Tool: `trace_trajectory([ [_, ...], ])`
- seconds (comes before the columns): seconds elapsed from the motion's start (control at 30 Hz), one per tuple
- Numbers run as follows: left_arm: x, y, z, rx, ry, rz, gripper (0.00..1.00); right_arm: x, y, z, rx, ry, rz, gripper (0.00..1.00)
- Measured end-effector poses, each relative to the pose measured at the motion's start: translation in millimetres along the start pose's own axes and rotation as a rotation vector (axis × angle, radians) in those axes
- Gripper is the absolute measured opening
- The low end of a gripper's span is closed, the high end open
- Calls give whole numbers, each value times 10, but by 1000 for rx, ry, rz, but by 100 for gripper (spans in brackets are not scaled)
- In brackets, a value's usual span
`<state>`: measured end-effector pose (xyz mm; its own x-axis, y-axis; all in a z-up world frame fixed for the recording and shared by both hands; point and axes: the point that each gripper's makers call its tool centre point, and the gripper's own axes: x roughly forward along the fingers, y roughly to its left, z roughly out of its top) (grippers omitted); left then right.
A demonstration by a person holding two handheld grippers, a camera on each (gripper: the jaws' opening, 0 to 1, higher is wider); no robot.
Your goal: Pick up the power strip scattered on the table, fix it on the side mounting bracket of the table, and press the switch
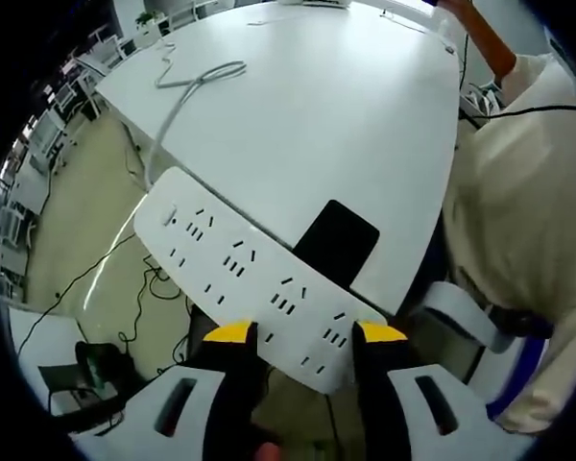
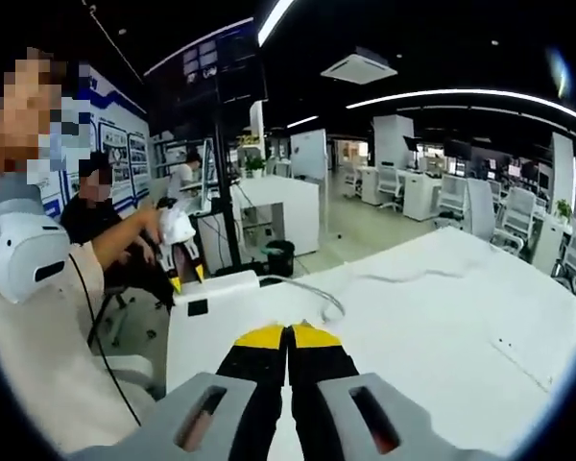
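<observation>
A white power strip (image 1: 240, 269) with several socket rows is held out over the table's side edge, its near end clamped between the yellow-tipped jaws of my left gripper (image 1: 305, 333). Its white cable (image 1: 194, 82) trails across the white table (image 1: 346, 115). Just behind the strip, a black rectangular plate (image 1: 336, 240) lies on the tabletop at the edge. In the right gripper view, the left gripper (image 2: 186, 278) holds the strip (image 2: 221, 284) at the table's far left edge, next to the black plate (image 2: 199, 307). My right gripper (image 2: 288, 334) hovers over the table with its jaws together and nothing in them.
A person in a beige top (image 1: 528, 221) stands close at the table's right side. Black cables (image 1: 144, 288) run over the floor below the edge. Office desks and chairs (image 2: 442, 192) fill the room beyond, and a seated person (image 2: 101, 221) is at the left.
</observation>
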<state>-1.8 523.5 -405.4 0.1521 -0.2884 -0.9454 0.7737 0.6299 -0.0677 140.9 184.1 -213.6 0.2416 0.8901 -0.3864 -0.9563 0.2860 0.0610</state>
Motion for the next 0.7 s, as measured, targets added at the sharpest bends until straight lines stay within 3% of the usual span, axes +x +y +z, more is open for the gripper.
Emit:
trace_trajectory([
  [0.4, 3, -10, 4, 1, 10, 1, 44, 320, 33, 285, -46, 20, 36, 0],
  [0.7, 2, -8, 6, 1, 10, 3, 44, 565, 71, 323, -27, 59, 88, 0],
])
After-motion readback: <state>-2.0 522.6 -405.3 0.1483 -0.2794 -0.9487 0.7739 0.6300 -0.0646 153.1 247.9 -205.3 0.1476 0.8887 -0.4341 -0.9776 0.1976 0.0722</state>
